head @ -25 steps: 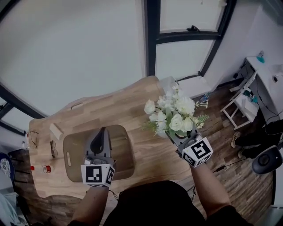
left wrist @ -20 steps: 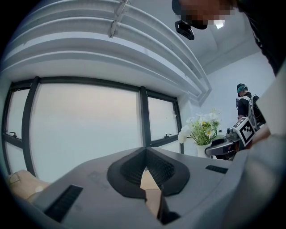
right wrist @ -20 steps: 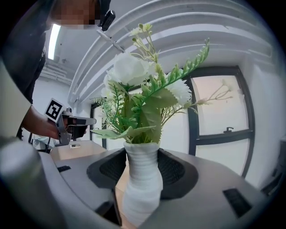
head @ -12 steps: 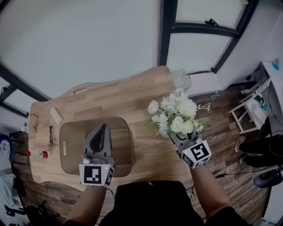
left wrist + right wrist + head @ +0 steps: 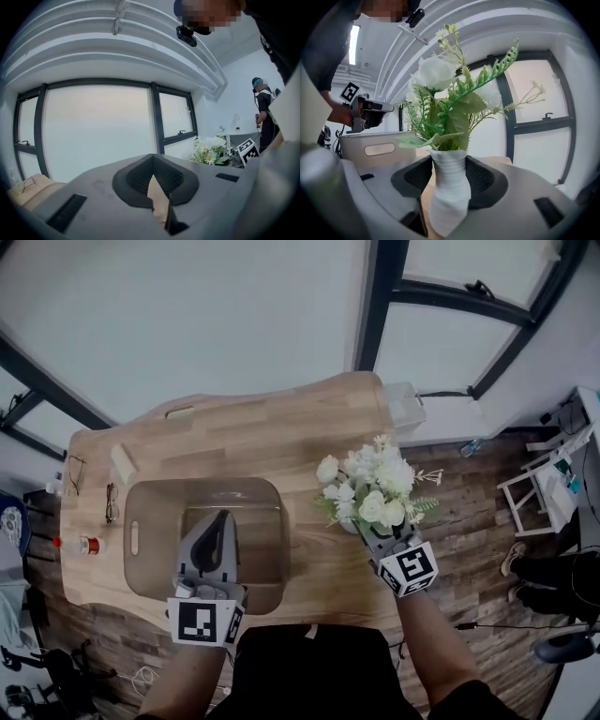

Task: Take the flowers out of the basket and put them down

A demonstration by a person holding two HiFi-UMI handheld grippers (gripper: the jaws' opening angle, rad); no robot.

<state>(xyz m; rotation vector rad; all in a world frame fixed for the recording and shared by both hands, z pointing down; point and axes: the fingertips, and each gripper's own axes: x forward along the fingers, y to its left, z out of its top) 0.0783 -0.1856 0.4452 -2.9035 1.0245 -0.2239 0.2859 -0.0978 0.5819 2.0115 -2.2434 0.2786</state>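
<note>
A bunch of white flowers (image 5: 370, 486) with green leaves stands in a ribbed white vase (image 5: 449, 187). My right gripper (image 5: 366, 532) is shut on the vase, holding it upright above the right end of the wooden table (image 5: 281, 442). The brown translucent basket (image 5: 150, 512) sits on the table to the left, and nothing shows inside it. My left gripper (image 5: 217, 519) hangs over the basket's middle with its jaws shut and nothing between them. In the left gripper view the flowers (image 5: 208, 150) show off to the right. In the right gripper view the basket (image 5: 379, 150) stands behind the vase at left.
Two pairs of glasses (image 5: 112, 503), a red-capped bottle (image 5: 84, 545) and a small white block (image 5: 122, 463) lie at the table's left end. A white box (image 5: 405, 409) sits past the far right corner. A white stool (image 5: 544, 493) stands on the floor to the right.
The head view has shifted, so the table and basket sit lower and further left in the frame. Both grippers keep their places: the right still holds the flowers, the left stays over the basket.
</note>
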